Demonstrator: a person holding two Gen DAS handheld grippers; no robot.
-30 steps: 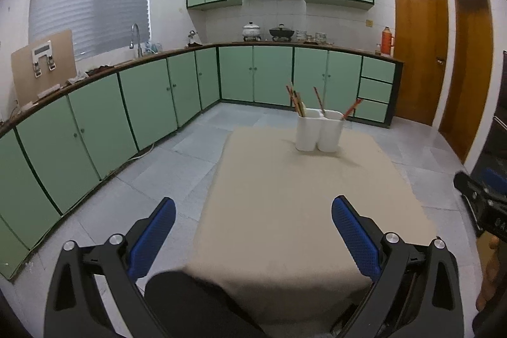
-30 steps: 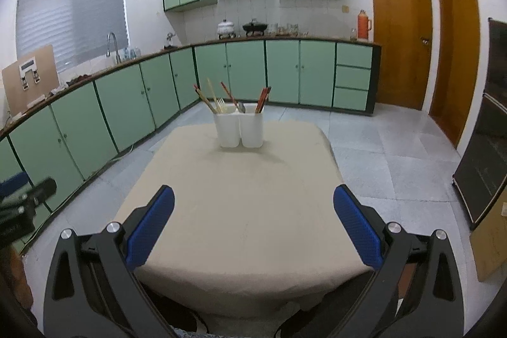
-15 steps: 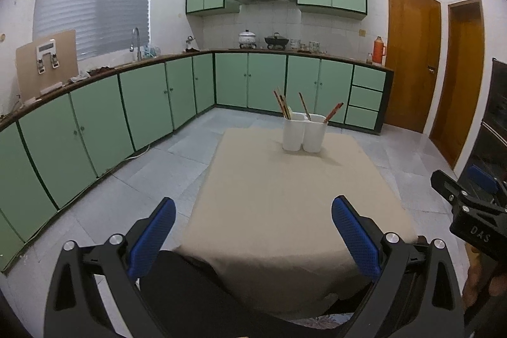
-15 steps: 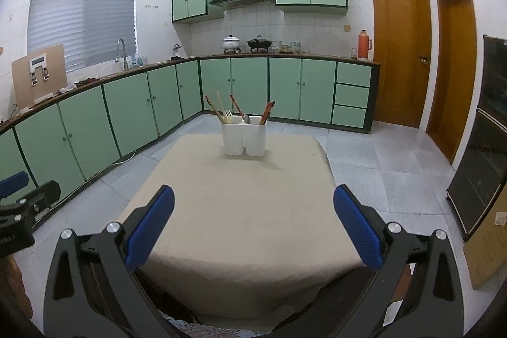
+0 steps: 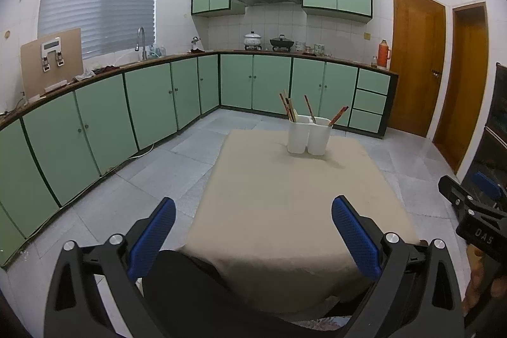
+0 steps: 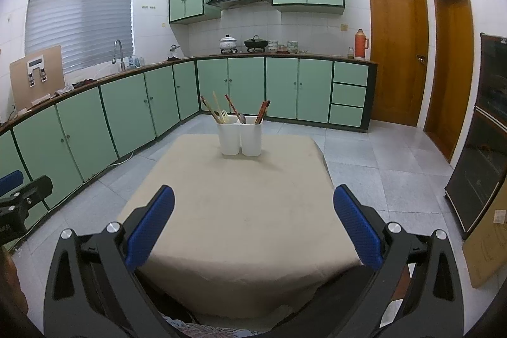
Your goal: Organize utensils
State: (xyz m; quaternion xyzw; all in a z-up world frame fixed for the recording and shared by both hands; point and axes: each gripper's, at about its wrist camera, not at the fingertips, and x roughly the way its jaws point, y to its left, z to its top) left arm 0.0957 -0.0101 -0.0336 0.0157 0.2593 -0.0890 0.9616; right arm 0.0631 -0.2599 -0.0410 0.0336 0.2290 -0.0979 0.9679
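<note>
Kitchen with green cabinets (image 5: 152, 103) along the left and back walls, wooden doors (image 6: 396, 53) on the right. Beige-clothed counter (image 6: 240, 211) sits mid-floor. Your left hand-held gripper (image 5: 253, 238) hangs over the near left edge of the counter, blue pads (image 5: 152, 239) wide apart, nothing between them. White two-compartment utensil holder (image 6: 240, 135) stands upright at the counter's far end, well apart from both grippers. Chopsticks (image 6: 209, 109) and a fork lean in its left cup, a spoon (image 6: 242, 117) and more sticks in its right. Your right hand-held gripper (image 6: 253, 230) hovers over the near edge, spread wide, empty.
</note>
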